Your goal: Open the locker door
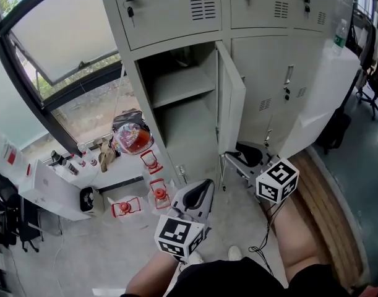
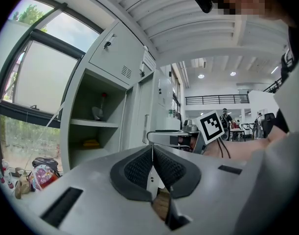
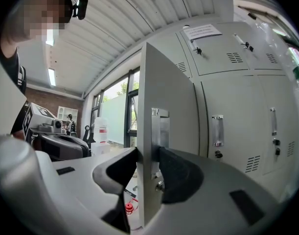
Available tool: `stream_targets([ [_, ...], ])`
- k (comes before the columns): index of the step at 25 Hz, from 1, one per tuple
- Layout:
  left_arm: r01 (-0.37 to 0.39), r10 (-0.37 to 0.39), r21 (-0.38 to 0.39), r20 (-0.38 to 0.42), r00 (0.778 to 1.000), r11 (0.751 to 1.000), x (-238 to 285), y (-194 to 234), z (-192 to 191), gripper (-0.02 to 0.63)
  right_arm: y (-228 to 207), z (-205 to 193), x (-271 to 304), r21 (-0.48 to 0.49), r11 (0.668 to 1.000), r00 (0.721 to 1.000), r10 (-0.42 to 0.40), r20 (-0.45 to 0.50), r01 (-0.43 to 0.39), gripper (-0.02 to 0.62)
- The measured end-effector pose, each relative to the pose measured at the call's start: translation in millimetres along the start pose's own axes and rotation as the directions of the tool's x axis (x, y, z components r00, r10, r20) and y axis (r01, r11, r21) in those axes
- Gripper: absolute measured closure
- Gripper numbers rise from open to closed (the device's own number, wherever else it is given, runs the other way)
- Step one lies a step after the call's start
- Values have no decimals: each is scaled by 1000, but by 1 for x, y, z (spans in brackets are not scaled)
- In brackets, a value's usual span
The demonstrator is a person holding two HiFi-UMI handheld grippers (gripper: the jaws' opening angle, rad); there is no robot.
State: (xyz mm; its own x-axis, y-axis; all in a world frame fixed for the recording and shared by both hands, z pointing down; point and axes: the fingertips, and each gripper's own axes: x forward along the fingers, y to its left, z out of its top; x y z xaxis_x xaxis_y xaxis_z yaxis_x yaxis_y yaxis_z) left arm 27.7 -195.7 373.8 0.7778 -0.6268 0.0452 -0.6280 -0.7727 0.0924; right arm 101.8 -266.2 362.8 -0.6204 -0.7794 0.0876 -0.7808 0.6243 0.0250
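Head view, looking steeply down at a bank of grey lockers. One locker door (image 1: 232, 104) stands swung well out from its frame, showing an inner shelf (image 1: 179, 85). The opening step looks nearly complete.

The right hand-held gripper (image 1: 233, 158) sits at the door's free edge, low on the panel. In the right gripper view that edge (image 3: 164, 106) runs upright between the jaws. One pad lies on each face, beside the metal latch plate (image 3: 159, 126), so this hand-held gripper (image 3: 148, 155) appears to pinch the door.

The left hand-held gripper (image 1: 204, 187) hangs apart from the door, in front of the open compartment. In the left gripper view its jaws are pressed together on nothing (image 2: 152, 148).

Likely next move: either ease the door a little wider along its hinge arc, or spread the jaws and draw straight back off the edge without nudging the panel shut.
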Motion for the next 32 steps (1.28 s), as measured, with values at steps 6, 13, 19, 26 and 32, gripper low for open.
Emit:
stream_targets([
  [6,0,0,11,-5,1000,1000,12,-13,0,586,-24,-2,-21,-6,996,996,-90,-4,90,402],
  [13,-4,5,16,-6,1000,1000,26,-24,1,586,-44,-2,-38,-76,974,976,-216,-15,214,399],
  [19,-6,6,18,-11,1000,1000,39,-35,-1,586,-75,-6,-61,-45,950,950,-311,-18,310,434],
  [26,-21,21,24,-12,1000,999,53,-48,-1,586,-97,-7,-74,-37,939,939,-344,-16,343,451],
  [32,-57,58,21,-12,998,998,59,-55,-4,586,-102,-7,-77,-39,948,949,-317,-7,316,449],
])
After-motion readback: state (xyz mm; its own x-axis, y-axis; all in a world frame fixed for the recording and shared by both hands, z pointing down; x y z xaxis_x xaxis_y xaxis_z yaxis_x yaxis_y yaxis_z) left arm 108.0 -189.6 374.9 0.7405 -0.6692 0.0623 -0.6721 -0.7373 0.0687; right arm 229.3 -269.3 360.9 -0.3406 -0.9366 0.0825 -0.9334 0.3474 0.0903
